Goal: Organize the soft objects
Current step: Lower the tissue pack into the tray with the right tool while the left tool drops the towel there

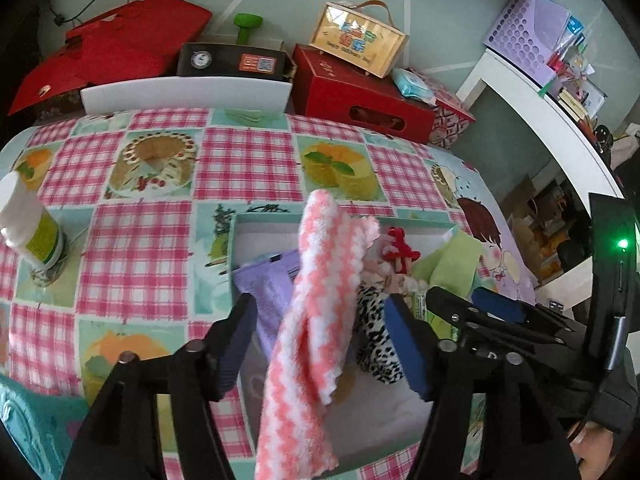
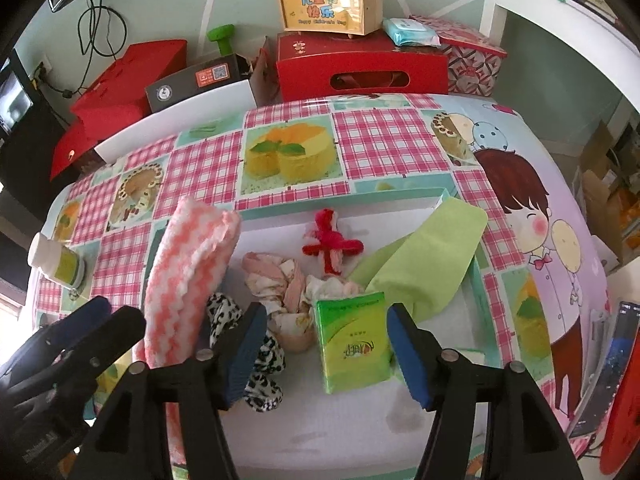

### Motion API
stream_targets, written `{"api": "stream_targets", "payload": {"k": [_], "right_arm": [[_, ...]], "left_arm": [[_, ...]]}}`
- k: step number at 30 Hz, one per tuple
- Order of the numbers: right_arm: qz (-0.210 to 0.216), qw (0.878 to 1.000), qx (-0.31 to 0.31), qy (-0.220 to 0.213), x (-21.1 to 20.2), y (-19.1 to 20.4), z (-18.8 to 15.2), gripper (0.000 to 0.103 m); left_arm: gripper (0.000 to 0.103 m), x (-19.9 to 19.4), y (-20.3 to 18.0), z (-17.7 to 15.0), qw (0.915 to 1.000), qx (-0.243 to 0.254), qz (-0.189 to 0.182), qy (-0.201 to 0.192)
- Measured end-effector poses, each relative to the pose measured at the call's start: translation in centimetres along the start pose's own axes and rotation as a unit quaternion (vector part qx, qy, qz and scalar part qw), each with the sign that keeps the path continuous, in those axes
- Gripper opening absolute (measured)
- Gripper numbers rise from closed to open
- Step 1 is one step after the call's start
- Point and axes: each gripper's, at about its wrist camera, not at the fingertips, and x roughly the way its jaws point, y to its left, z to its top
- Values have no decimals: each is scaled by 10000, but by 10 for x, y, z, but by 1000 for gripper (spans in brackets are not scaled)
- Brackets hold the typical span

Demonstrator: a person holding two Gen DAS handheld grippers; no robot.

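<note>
Fingers of the left gripper [image 1: 324,344] stand wide, the pink-and-white cloth [image 1: 316,312] draped between them without pad contact; the right gripper [image 2: 326,350] is likewise wide around a green tissue pack [image 2: 352,340], gaps visible on both sides. Both items lie in the shallow white box [image 2: 360,432] on the checked surface [image 1: 152,240], with a leopard-print fabric [image 2: 256,356], a red knitted piece [image 2: 332,246] and a light-green cloth [image 2: 432,256] beyond.

Desk [image 2: 384,140] under pink-check cloth with cake prints. White bottle with green label [image 1: 32,236] upright near left edge. Behind desk: red boxes [image 2: 360,68], wooden-framed carry case [image 2: 328,4] atop one, wipes pack [image 2: 410,32] beside it, black box [image 1: 232,60], green dumbbell [image 1: 246,26]. Lilac perforated basket [image 1: 520,36] on white shelf, right.
</note>
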Motion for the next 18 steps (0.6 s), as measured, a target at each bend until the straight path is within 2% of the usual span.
{"api": "stream_targets", "payload": {"k": [2,3,4,5,6,10,12,14,18], "right_arm": [[10,10000,-65,-25,-5,4,-6,67],[2,9999,-114,-49,-8,7,-10,72],[-4,9999,-145,-71,-11,9,-13,74],[-6,9998,-187,-94,-13,12,-17,79],[-1,9997,-234,-111,-16,15,-21,84],[-4,9993,-357,-123,-23,24,-40,85],[-39,9991,-420,-96,-24,27,-50,98],[-156,9987,-465,-99,-25,29,-61,103],[32,9990,-441,2,-28,30,-83,103]], "left_arm": [[73,-4,4,-4,10000,-20,57,-30],[76,-6,8,-8,9999,-49,118,-47],[85,-8,12,-12,9997,-90,202,-75],[89,-10,15,-15,9996,-112,256,-95],[89,-13,19,-21,9992,-136,358,-130],[92,-19,35,-40,9977,-203,637,-129],[95,-22,41,-51,9968,-226,756,-133],[96,-25,46,-59,9961,-248,833,-142],[96,-33,54,-75,9952,-298,921,-142]]}}
